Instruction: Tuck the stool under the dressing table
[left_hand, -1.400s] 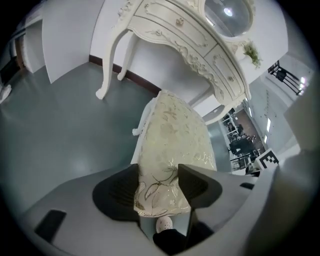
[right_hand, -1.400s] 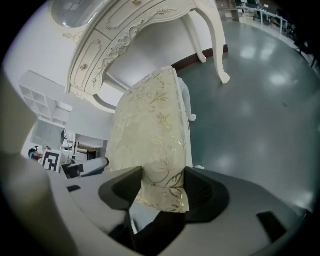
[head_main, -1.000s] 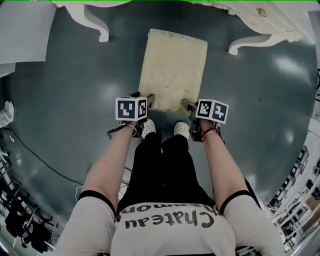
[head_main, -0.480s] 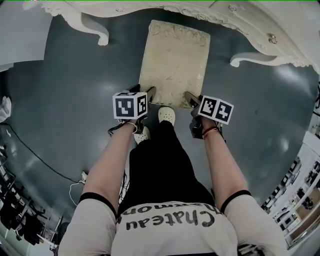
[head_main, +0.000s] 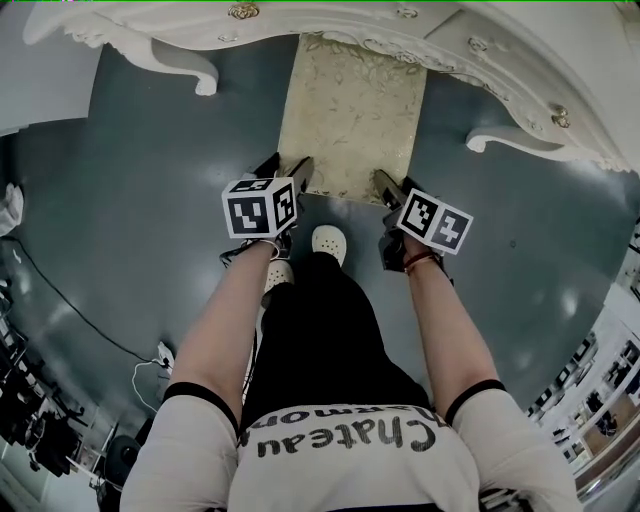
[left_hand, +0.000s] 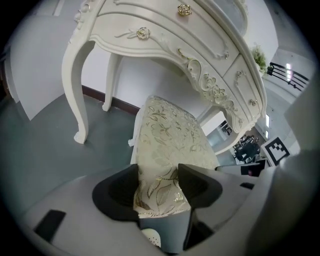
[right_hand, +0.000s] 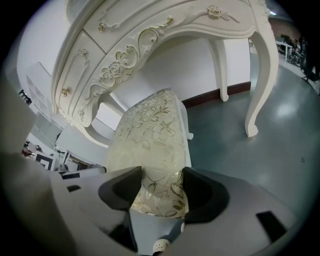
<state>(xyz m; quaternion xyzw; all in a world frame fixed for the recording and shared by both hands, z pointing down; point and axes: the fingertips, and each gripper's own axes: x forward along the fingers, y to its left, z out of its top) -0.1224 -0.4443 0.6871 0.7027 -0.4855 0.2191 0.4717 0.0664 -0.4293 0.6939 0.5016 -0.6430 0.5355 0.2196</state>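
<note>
The stool (head_main: 350, 115) has a cream cushion with a gold leaf pattern; its far end lies under the white carved dressing table (head_main: 330, 22). My left gripper (head_main: 297, 172) is shut on the cushion's near left corner (left_hand: 157, 187). My right gripper (head_main: 385, 185) is shut on the near right corner (right_hand: 160, 192). In both gripper views the black jaws press the cushion's edge from either side. The stool (left_hand: 172, 137) runs away from the jaws toward the table's drawer front (left_hand: 165, 35). The stool's legs are mostly hidden.
The table's curved white legs stand at left (head_main: 195, 70) and right (head_main: 500, 140) of the stool. A person's white shoes (head_main: 325, 242) stand on the dark grey floor just behind the stool. Cables (head_main: 60, 300) trail at the left. A white wall (left_hand: 45, 75) lies behind.
The stool has slid forward under the dressing table with both grippers holding its near corners. The person has stepped forward, and the table now covers the stool's far end.
</note>
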